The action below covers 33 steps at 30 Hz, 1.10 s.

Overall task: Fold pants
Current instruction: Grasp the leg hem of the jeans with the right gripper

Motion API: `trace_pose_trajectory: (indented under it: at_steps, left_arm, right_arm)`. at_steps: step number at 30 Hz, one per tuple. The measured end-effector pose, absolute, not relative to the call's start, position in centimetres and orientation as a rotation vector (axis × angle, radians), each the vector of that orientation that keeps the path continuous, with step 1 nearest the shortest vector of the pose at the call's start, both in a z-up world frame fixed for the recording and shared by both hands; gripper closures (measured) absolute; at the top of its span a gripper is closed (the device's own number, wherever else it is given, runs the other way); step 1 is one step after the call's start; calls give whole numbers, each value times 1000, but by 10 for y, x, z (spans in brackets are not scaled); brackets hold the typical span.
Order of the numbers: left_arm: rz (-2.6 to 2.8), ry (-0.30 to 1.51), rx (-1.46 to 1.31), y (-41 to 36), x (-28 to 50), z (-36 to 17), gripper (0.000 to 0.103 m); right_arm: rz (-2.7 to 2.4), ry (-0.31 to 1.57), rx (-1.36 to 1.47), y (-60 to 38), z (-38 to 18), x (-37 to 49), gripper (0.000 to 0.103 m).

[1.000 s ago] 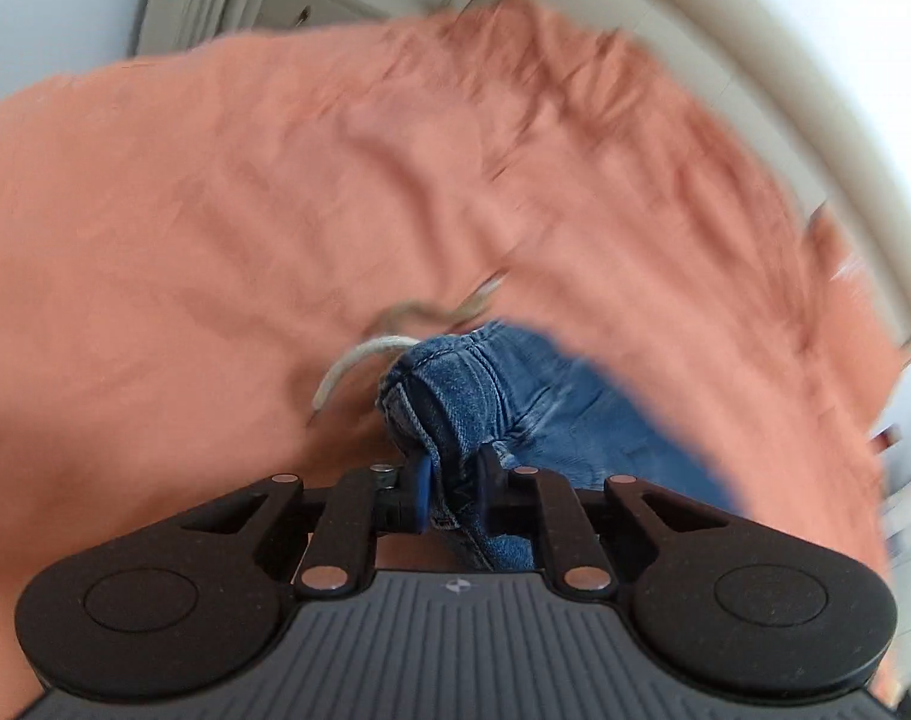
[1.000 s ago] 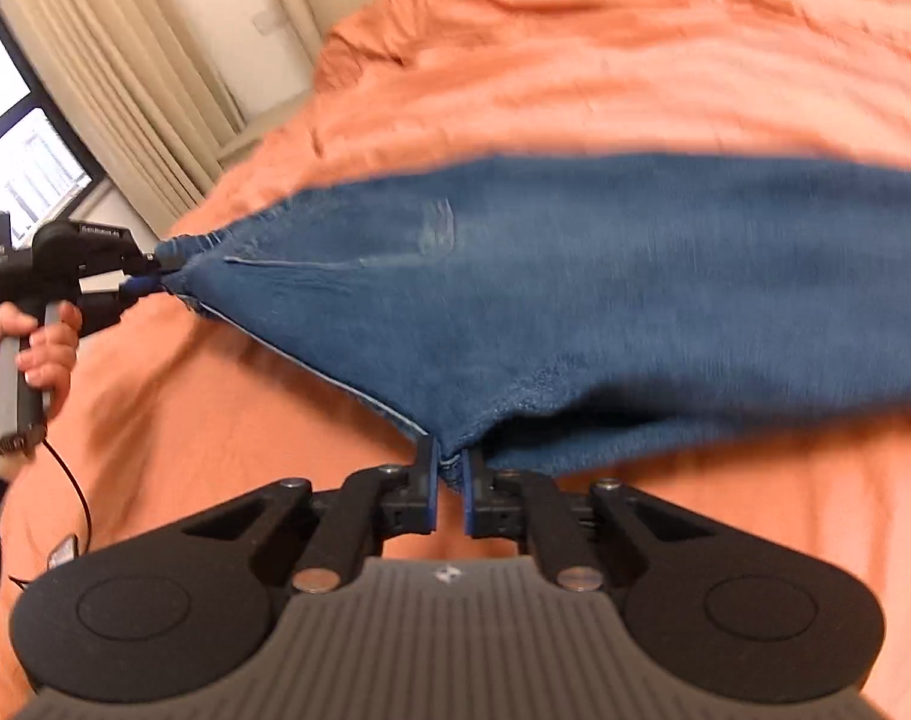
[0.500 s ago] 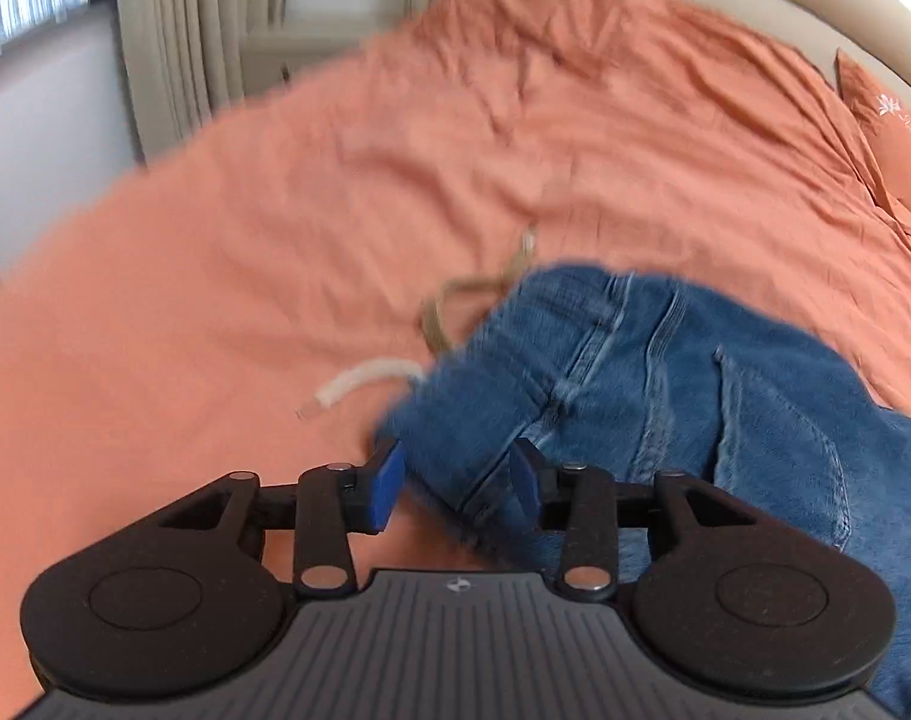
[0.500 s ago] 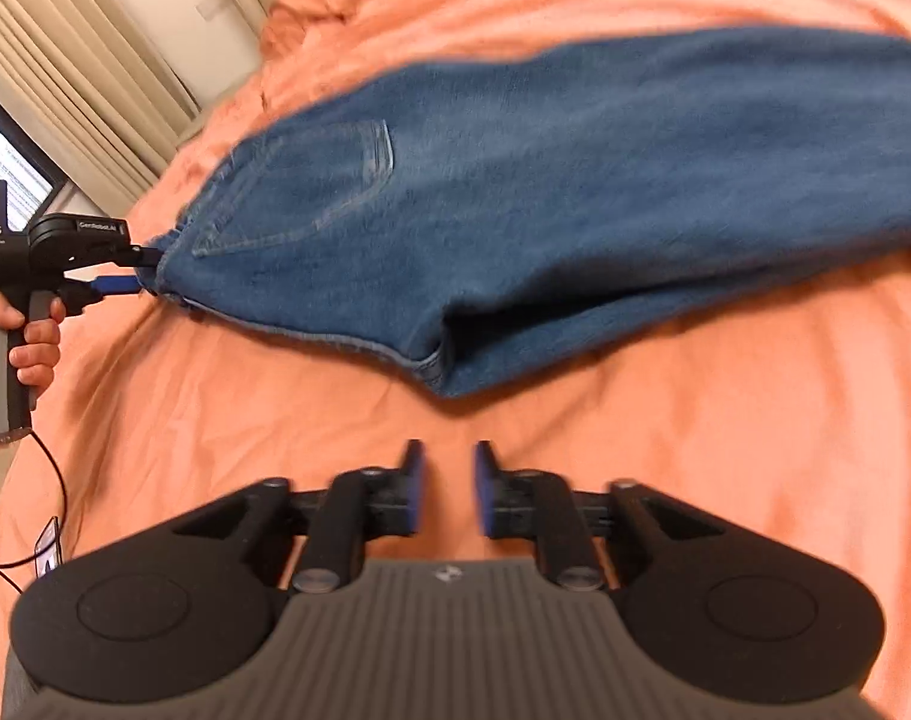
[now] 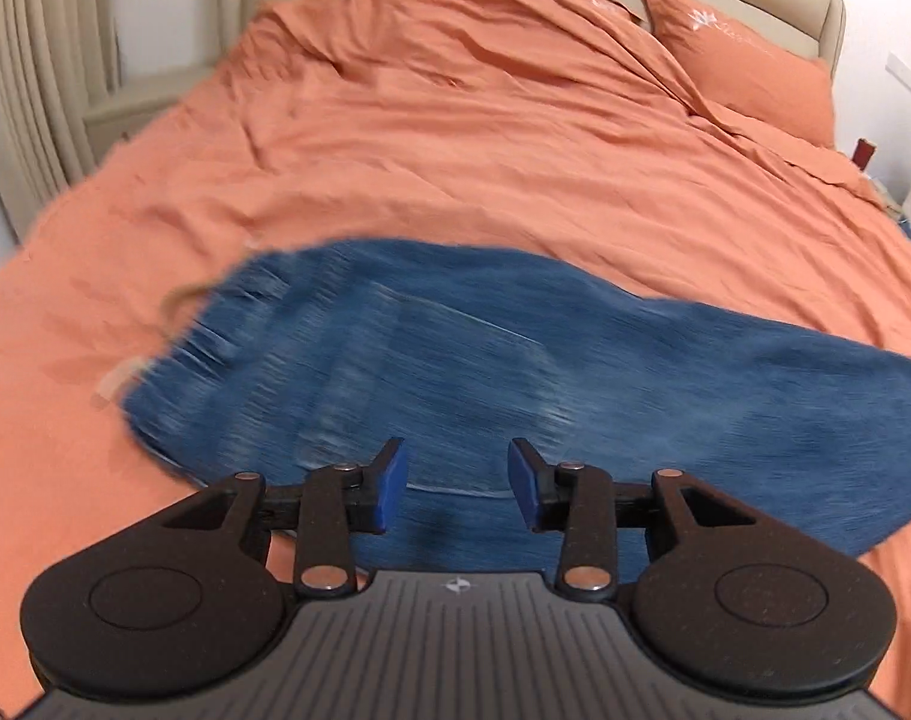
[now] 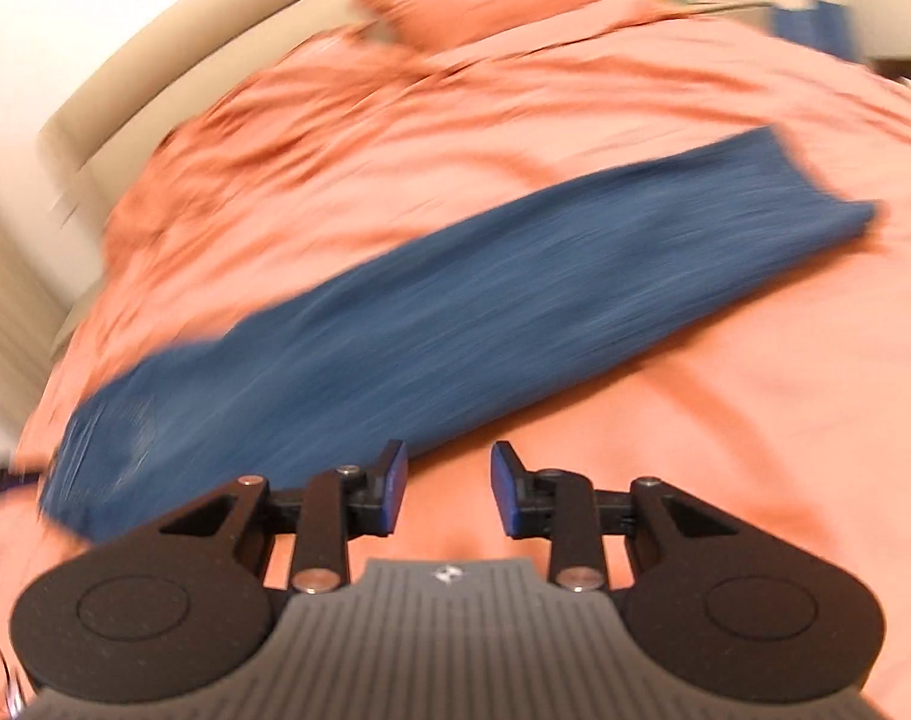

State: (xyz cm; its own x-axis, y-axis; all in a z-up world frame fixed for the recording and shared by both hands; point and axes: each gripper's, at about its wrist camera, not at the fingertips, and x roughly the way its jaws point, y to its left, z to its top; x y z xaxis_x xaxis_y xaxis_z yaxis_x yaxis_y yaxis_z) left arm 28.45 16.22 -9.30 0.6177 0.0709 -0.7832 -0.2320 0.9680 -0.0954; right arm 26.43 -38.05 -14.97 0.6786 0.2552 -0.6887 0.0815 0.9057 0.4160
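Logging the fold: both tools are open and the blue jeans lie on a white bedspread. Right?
Not quite. The bedspread is orange, not white, as the left wrist view shows. The rest holds: the jeans lie on it, and the left tool and right tool stand open, empty.

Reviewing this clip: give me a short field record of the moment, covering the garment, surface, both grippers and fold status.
garment: blue jeans, lying long and flat, both views blurred
surface: bed with orange sheet
pillow: orange pillow at the headboard
left gripper: jaws just opened, apart, nothing gripped, denim below
right gripper: jaws just opened, apart, empty, over bare sheet beside the jeans
fold status: jeans released; legs look laid together, no crosswise fold yet
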Motion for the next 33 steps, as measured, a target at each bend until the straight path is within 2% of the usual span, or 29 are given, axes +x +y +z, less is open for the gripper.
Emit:
trace_pose_trajectory:
  at_steps: [5, 11, 20, 22, 24, 28, 31, 33]
  left_arm:
    - [164, 956, -238, 137, 295, -115, 57]
    - [196, 1022, -195, 117, 311, -143, 57]
    - [292, 1082, -184, 112, 327, -169, 57]
    - [306, 1090, -184, 111, 329, -171, 57]
    - [318, 1098, -189, 111, 330, -174, 57]
    - [331, 1112, -199, 114, 331, -180, 57]
    - [333, 1125, -194, 113, 333, -184, 56]
    - [332, 1132, -187, 112, 335, -185, 56]
  right_arm:
    - [-46, 774, 618, -509, -162, 284, 74]
    - [-170, 744, 857, -628, -212, 320, 73]
    - [-149, 657, 1167, -691, -292, 371, 73]
    - [-136, 635, 1246, -699, -308, 378, 75]
    - [-125, 630, 1266, -700, -317, 384, 81]
    - [-103, 622, 1215, -701, -304, 389, 93]
    - [-40, 548, 1018, -690, -245, 389, 95]
    - [-71, 572, 869, -678, -217, 397, 97]
